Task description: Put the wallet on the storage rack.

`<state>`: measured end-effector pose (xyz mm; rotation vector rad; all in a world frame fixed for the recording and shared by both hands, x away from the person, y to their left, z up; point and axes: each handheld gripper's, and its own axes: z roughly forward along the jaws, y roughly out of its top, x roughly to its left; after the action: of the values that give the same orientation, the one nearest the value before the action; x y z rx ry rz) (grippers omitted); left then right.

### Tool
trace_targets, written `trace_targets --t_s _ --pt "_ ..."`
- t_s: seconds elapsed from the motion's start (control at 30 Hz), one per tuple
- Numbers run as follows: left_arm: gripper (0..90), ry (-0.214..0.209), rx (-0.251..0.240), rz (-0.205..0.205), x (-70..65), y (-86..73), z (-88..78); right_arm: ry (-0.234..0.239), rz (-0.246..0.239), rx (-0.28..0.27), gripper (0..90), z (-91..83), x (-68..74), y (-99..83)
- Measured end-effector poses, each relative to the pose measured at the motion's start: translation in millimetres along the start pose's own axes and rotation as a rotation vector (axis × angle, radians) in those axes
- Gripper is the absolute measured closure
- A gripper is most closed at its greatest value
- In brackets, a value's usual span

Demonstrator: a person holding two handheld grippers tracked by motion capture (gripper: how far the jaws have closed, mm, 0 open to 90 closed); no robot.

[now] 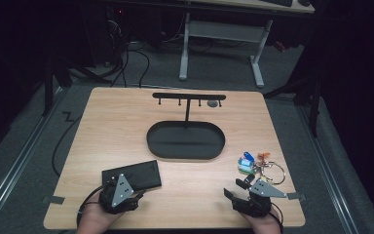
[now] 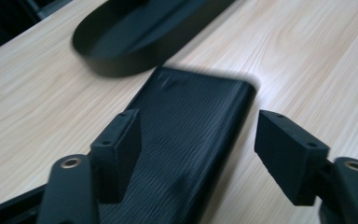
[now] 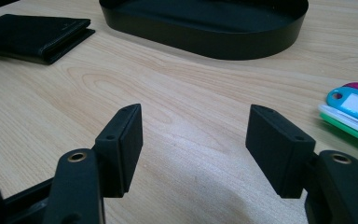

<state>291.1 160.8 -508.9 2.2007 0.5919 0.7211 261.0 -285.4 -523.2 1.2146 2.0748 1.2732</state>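
The left gripper (image 2: 196,158) is hovering with its jaws spread over the near end of the wallet (image 2: 186,135), one jaw above the leather and the other beside its edge, the pads not pressing it. The wallet is lying flat on the table (image 1: 102,126), just short of the oval tray (image 1: 185,140). The right gripper (image 3: 193,149) is sitting spread and empty over bare wood, with the keys (image 1: 260,165) just beside it.

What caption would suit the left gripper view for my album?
Open left claw poised over a flat black ribbed wallet on the pale wooden table, a black oval tray beyond.
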Motion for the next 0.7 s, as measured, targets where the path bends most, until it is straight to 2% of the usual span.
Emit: trace_targets --t_s 0.07,0.13,0.2,0.3,0.4,0.5,0.7 --pt "34.3 0.012 0.038 -0.006 9.2 -7.9 -6.8 0.003 -0.003 0.002 36.8 0.0 0.0 -0.3" --pt "35.8 0.013 0.068 -0.035 19.0 -17.5 -13.8 0.005 -0.003 0.006 36.8 0.1 -0.3 -0.5" --pt "36.0 0.020 0.085 -0.060 25.9 -27.9 -20.3 0.007 -0.005 0.007 36.9 0.2 -0.2 -0.5" --pt "36.3 -0.009 0.082 -0.075 32.5 -40.0 -29.9 0.010 -0.009 0.008 36.8 1.1 0.4 -0.3" --pt "37.2 -0.035 0.083 -0.078 32.4 -47.6 -33.3 0.013 -0.016 0.015 36.9 2.6 0.6 0.0" --pt "39.5 -0.071 0.075 -0.095 31.3 -48.4 -31.8 0.018 -0.018 0.019 36.8 4.6 1.8 0.4" --pt "39.6 -0.064 0.093 -0.097 27.6 -45.8 -20.9 0.025 -0.031 0.023 36.8 6.2 4.6 1.1"
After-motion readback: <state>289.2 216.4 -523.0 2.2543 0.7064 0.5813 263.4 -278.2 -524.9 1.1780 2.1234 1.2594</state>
